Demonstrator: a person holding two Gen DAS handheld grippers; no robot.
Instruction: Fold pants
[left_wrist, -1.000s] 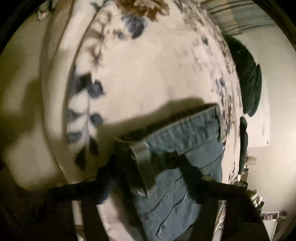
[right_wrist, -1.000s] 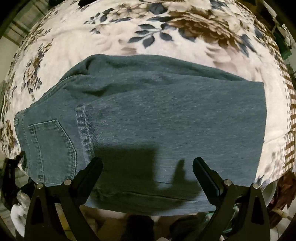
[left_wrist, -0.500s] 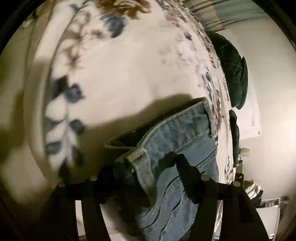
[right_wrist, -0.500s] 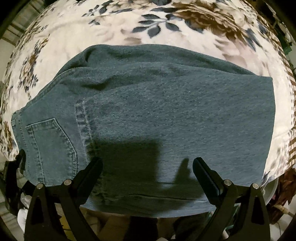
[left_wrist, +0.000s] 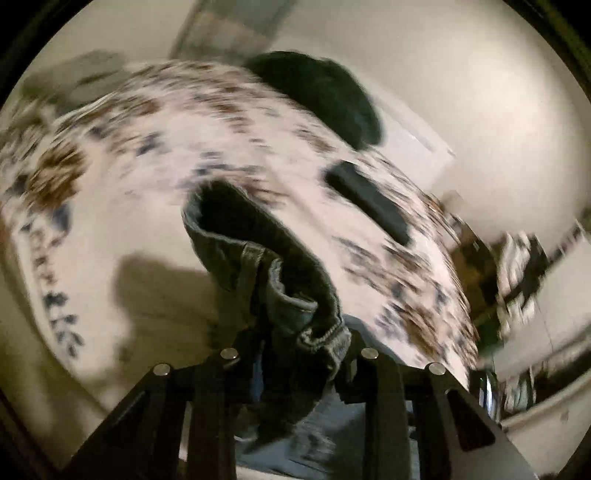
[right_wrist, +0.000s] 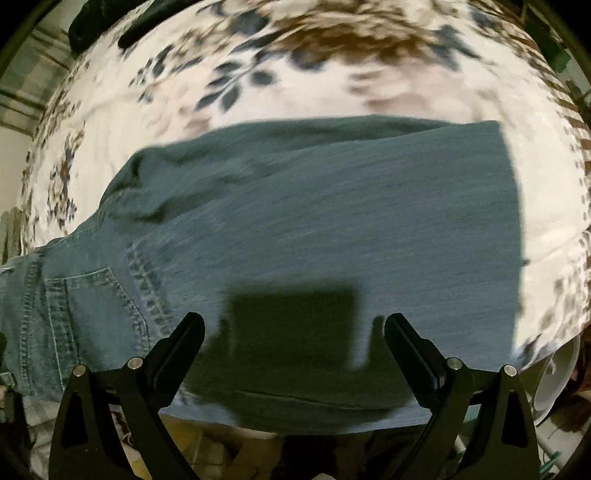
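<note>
We log the pants (right_wrist: 314, 229) lying half-folded across the flowered bed (right_wrist: 258, 96), waistband end bunched and clenched in our left hand-held gripper (left_wrist: 295, 343) to lift it for folding over, right hand-held gripper (right_wrist: 295, 328) hovering released above the legs.

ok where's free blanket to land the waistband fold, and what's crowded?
Free: bare floral blanket beyond the jeans' far edge, and a strip right of their cut edge. In the left wrist view, open blanket left of the lifted waistband. Crowded: a dark flat object and dark pillow at the far right; clutter off the near edge.
</note>
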